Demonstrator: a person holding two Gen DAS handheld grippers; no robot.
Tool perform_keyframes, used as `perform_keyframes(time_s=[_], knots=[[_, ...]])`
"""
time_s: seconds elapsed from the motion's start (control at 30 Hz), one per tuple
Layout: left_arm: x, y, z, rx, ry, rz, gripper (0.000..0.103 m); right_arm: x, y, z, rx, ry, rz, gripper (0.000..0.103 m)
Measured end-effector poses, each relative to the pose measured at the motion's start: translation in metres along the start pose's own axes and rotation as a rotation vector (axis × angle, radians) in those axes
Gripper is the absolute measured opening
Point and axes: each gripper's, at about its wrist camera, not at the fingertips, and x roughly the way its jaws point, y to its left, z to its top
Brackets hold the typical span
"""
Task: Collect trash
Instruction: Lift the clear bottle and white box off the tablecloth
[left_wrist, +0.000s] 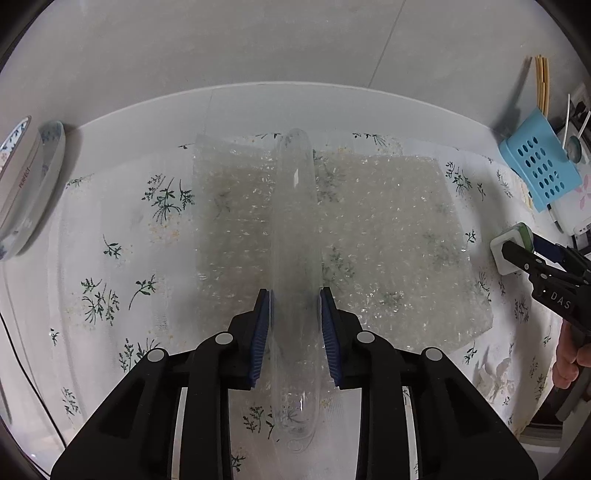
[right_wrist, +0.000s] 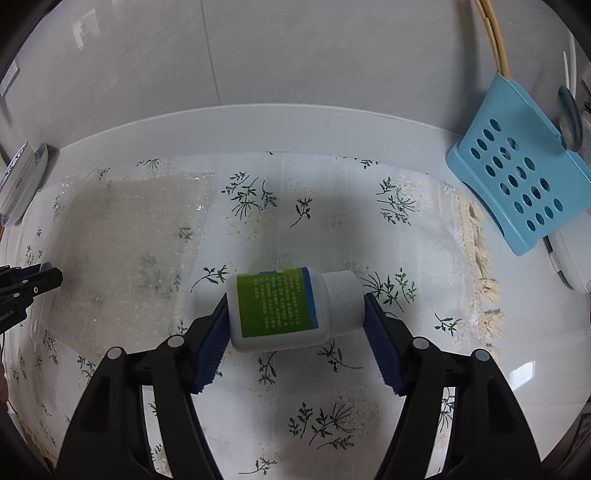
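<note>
Beside the bubble-wrap sheet (right_wrist: 122, 251), the right gripper (right_wrist: 295, 317) is clamping a light, rigid white plastic bottle (right_wrist: 291, 308) end-to-end; the left gripper (left_wrist: 295, 328) is pinching a thin, slippery clear plastic container (left_wrist: 295, 258) edgewise.

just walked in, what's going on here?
A person with two handheld grippers is collecting trash off a table with a floral cloth. The left gripper is clamped on a clear plastic piece held above a sheet of bubble wrap. The right gripper grips a small white bottle with a green label, pads on its base and cap. A blue perforated basket sits at the far right.
</note>
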Motion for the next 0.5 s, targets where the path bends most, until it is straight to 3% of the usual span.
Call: perform_keyframes(time_s=[0.5], knots=[[-0.049, -0.005, -0.026, 0.006, -0.071, -0.006, 0.026, -0.070, 0.008, -0.039, 0.102, -0.084, -0.030, 0.065]])
